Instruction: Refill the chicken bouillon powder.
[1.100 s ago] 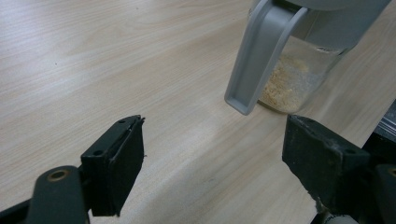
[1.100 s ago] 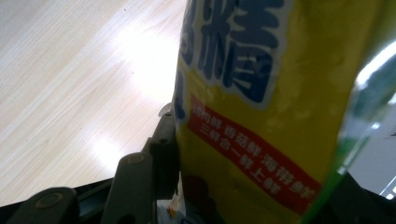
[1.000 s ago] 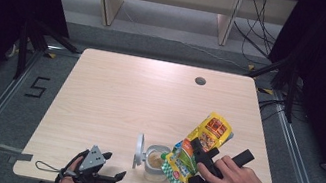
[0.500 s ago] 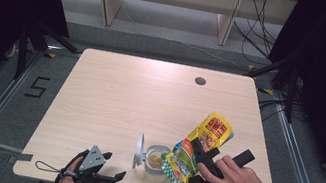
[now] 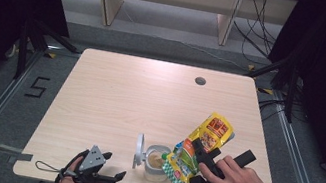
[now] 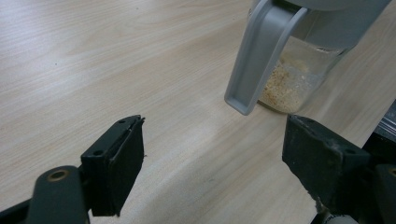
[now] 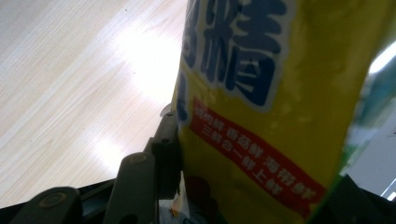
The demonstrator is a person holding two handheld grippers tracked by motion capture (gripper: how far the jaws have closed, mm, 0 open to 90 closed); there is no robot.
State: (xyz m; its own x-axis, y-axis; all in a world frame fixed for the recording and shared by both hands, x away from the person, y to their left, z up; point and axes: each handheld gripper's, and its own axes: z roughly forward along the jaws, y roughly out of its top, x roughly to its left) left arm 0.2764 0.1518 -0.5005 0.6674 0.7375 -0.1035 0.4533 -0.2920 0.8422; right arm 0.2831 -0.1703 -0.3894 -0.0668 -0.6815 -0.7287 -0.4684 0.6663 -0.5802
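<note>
While yellow pouch (image 7: pixel 289 102) blocks right tongs' (image 5: pixel 201 151) view, clamped on it; left tongs (image 6: pixel 212 158) wide; jar (image 6: pixel 299 65) top cropped.

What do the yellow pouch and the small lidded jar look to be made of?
The yellow printed pouch: likely glossy plastic film; it shines and creases. The small clear jar: see-through glass or plastic, grains visible inside, with a matte grey, probably plastic, flip lid.

No visible change (bag (image 5: pixel 202 146), both tools hold same pose).
</note>
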